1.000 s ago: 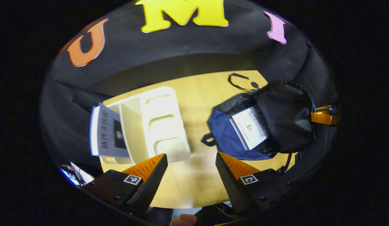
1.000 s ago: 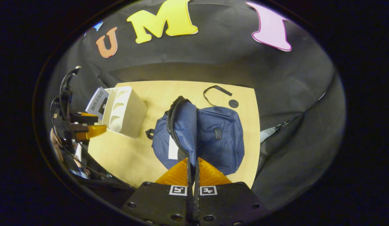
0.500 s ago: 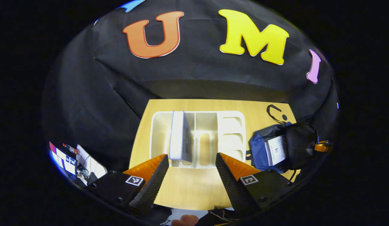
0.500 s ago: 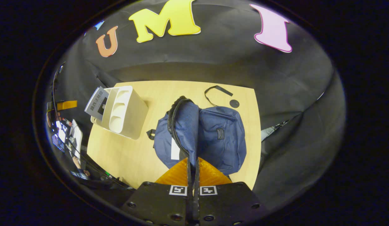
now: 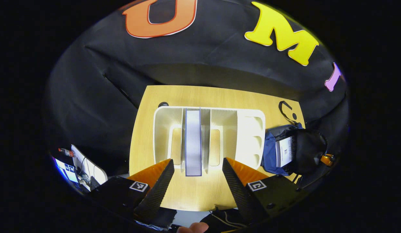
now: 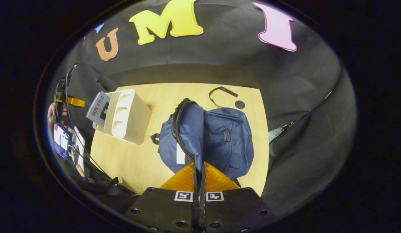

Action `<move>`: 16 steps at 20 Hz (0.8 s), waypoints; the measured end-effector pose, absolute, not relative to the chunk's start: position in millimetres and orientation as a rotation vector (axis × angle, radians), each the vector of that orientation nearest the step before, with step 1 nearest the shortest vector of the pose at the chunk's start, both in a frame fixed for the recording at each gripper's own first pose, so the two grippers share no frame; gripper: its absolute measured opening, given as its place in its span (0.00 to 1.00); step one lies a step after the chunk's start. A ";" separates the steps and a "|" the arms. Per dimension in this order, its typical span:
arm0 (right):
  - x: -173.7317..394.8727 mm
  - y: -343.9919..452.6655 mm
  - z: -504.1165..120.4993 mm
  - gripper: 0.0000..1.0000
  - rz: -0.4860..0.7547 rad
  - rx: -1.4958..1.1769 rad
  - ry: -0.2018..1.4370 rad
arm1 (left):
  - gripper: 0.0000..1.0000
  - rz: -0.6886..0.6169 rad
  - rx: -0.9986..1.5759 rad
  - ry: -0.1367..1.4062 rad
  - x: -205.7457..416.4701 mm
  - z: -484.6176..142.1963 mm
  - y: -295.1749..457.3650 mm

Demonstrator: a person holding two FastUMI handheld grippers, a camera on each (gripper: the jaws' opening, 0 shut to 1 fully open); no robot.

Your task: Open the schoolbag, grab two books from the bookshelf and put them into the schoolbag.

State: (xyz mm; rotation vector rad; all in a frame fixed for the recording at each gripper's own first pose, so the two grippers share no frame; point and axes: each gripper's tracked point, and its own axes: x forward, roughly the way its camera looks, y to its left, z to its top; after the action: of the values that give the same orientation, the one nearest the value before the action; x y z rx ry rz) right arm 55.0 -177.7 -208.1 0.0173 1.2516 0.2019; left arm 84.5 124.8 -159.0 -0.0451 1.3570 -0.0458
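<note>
While right gripper (image 6: 198, 170) pinches schoolbag (image 6: 226, 142) flap, left gripper (image 5: 197, 171) gapes — empty.

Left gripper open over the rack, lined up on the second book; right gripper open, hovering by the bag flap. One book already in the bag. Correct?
Not quite: the right gripper is shut on the schoolbag's flap edge, as the right gripper view shows. The rest stands: left gripper open, lined up on the book in the bookshelf; one book in the bag.

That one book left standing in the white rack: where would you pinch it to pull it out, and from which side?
Pinch the book across its two covers at the exposed edge facing the open left gripper, probably straight from above. It stands upright in a slot of the bookshelf, dividers on both sides, so only that edge is free.
</note>
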 end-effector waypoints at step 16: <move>54.7 -185.0 -212.4 0.00 0.170 0.059 1.271 | 0.92 -0.080 0.007 1.605 99.0 -229.9 131.8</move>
State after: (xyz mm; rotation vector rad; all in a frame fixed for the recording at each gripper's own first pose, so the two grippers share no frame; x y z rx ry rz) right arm 54.7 -185.0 -212.4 0.0591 1.2709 0.1697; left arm 99.0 131.8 -229.9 0.0069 1.6046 -0.0797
